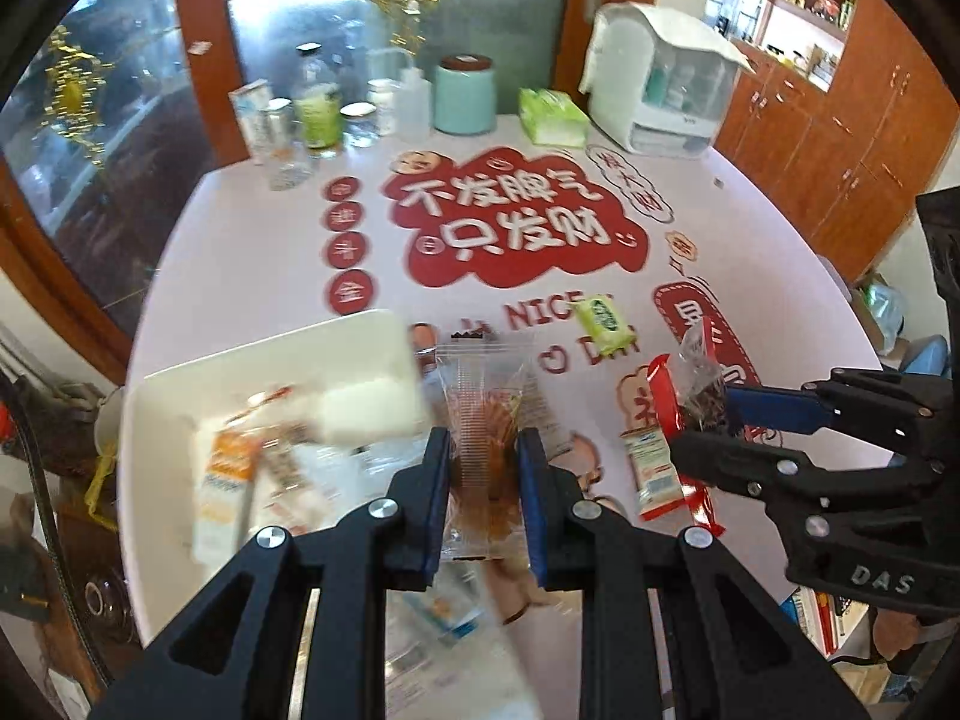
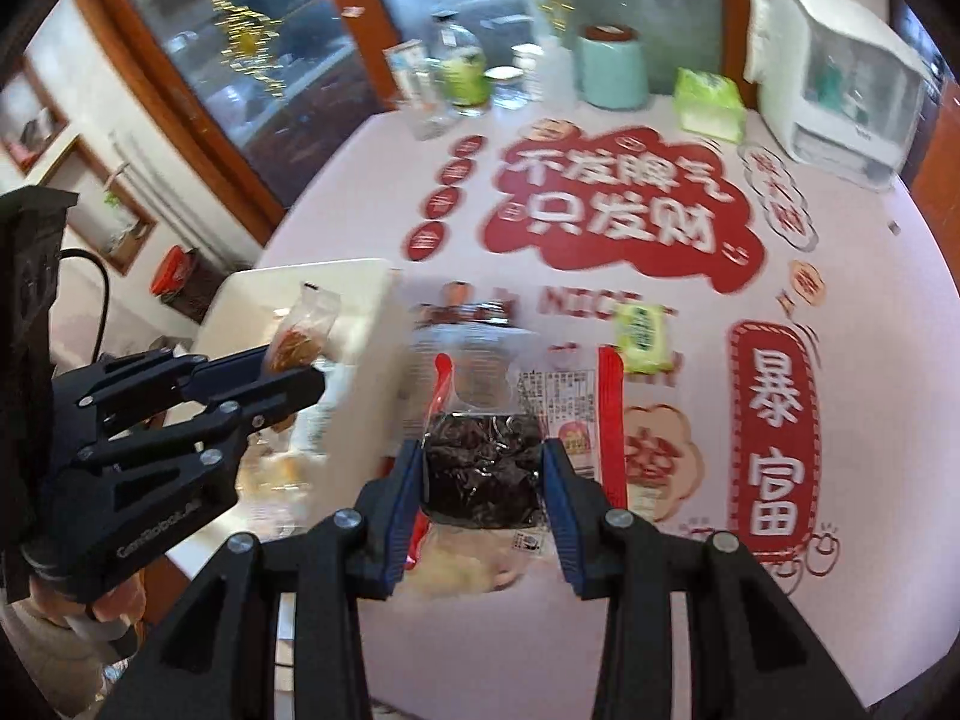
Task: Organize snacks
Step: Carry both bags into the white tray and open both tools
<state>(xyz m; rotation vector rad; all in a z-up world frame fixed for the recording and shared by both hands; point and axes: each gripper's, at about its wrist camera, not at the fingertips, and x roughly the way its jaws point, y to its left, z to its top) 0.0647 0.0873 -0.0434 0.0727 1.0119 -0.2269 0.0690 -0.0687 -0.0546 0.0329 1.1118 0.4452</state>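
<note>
Left tool (image 1: 483, 456) grips clear orange-snack packet (image 1: 486, 414); right tool (image 2: 483, 468) grips dark-snack packet (image 2: 483, 468); "DAS" lettering only left view, lower right.

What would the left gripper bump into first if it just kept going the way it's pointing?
Apart from the clear orange snack packet it already grips, the left gripper would probably meet the pink tablecloth just beside the white tray. Motion blur makes depth uncertain.
</note>
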